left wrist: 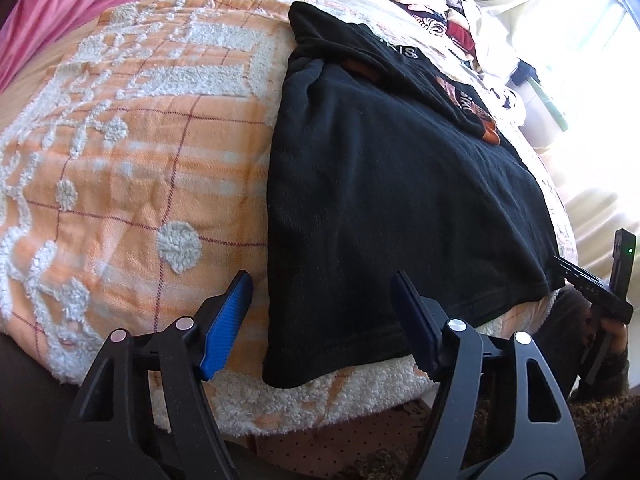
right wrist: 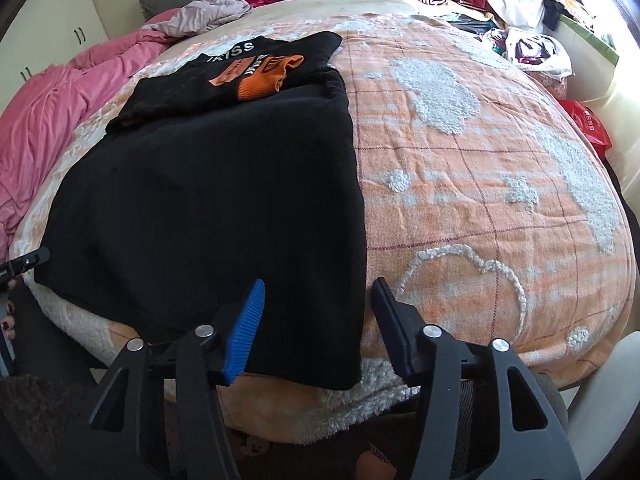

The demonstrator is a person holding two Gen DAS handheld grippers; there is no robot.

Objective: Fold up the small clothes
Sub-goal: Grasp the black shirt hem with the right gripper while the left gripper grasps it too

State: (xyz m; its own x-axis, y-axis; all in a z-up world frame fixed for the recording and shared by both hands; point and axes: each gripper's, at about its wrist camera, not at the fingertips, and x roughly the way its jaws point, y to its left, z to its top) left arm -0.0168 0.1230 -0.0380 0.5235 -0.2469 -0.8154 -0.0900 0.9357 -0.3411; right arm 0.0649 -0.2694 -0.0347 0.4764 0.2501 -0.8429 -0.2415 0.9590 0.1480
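Presently: black garment (left wrist: 384,184), partly folded, flat on orange blanket (left wrist: 132,152). Left gripper (left wrist: 320,320) jaws apart astride near-left hem corner; right gripper (right wrist: 316,320) likewise astride near-right corner, nothing gripped.

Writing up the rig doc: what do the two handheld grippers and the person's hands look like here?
Both the left gripper and the right gripper have black plastic linkage arms with triangular cutouts and silver pivot pins. Each has two flat fingers faced with ribbed blue pads. Seen from the left wrist, the right unit's body shows a small green light. The left hand has dark painted nails. No cables visible.
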